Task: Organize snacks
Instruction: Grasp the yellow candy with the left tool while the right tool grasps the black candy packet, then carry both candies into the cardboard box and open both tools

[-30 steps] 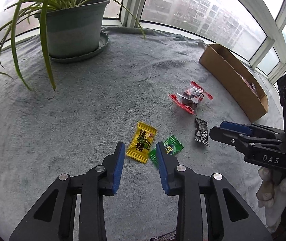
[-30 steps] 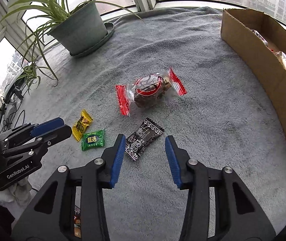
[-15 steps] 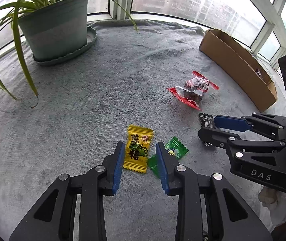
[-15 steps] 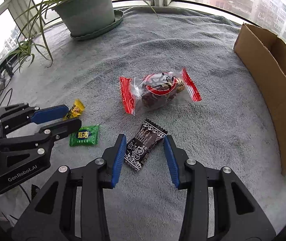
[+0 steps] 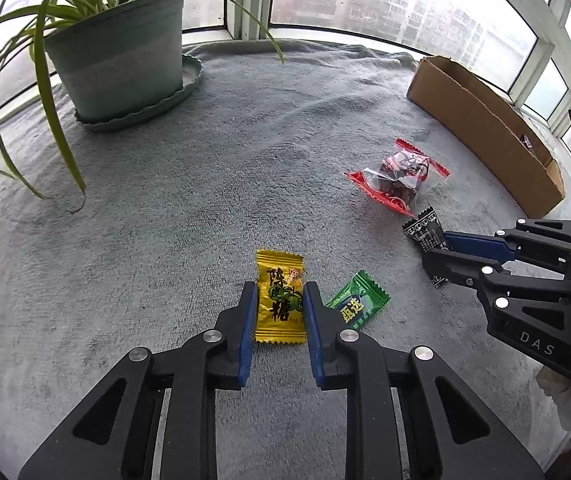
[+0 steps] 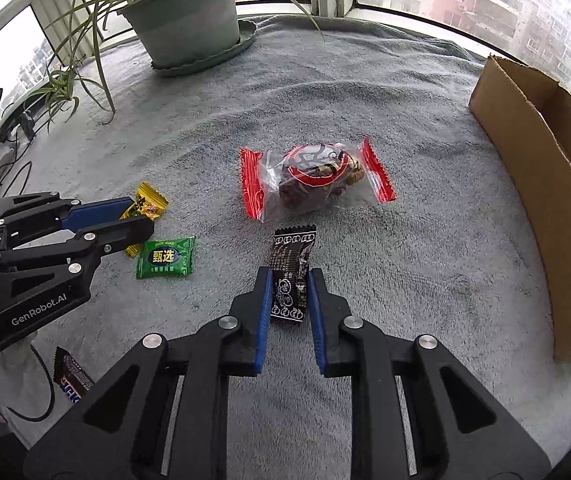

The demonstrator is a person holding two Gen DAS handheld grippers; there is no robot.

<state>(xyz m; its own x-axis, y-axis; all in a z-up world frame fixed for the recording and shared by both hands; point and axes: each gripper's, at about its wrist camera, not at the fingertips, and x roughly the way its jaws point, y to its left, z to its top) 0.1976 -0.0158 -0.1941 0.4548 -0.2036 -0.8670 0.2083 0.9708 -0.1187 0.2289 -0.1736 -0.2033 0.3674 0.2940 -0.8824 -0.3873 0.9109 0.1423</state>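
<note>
A yellow candy lies on the grey fleece blanket, and my left gripper is closing on it, its blue pads pressing both long edges. The same gripper shows at the left of the right wrist view, clamped over the yellow candy. My right gripper is closing on a black candy packet, pads against its sides. In the left wrist view this gripper sits over the black packet. A green candy lies loose between the two grippers.
A clear snack bag with red ends lies beyond the black packet. An open cardboard box stands at the right edge. A potted plant stands far left. A dark bar wrapper and cables lie off the blanket, left.
Both grippers narrowed from open to closed on candy. The left slid over the yellow candy. The right rolled until the black packet lined up between its pads, then squeezed it.
</note>
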